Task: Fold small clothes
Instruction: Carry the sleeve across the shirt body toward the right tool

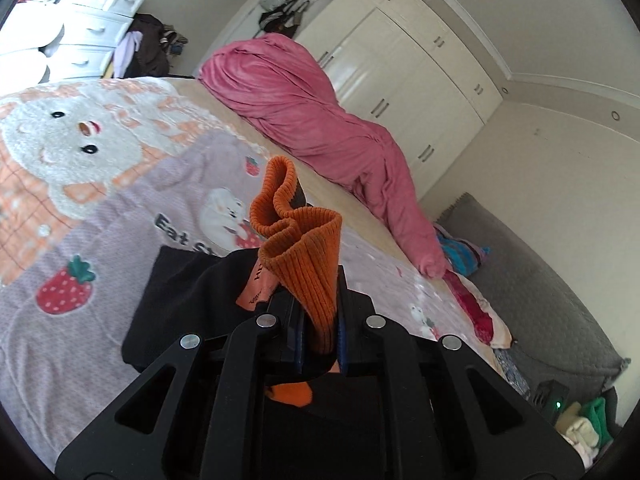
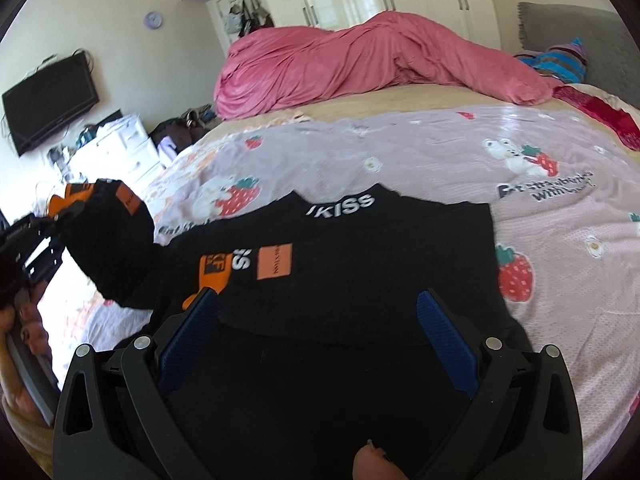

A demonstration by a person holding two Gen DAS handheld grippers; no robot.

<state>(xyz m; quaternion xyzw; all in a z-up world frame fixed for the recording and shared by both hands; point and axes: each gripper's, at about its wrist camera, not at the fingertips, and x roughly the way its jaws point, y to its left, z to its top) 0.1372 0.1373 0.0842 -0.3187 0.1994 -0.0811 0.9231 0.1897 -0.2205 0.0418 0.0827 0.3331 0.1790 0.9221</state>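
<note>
A black top with orange patches and white lettering (image 2: 360, 264) lies spread on the bed. My left gripper (image 1: 317, 304) is shut on its orange ribbed cuff (image 1: 300, 248), which sticks up crumpled between the blue pads. In the right wrist view that sleeve (image 2: 108, 240) is lifted off the bed at the far left, where the left gripper (image 2: 36, 232) holds it. My right gripper (image 2: 318, 294) hovers low over the near part of the black top, open, with nothing pressed between its pads.
The bed wears a lilac strawberry-print cover (image 2: 440, 152). A bunched pink duvet (image 2: 360, 64) lies along the far side, with striped clothes (image 2: 560, 60) by the grey headboard (image 2: 580, 28). A white dresser (image 2: 116, 148) and wall TV (image 2: 52, 100) stand beyond the bed's left edge.
</note>
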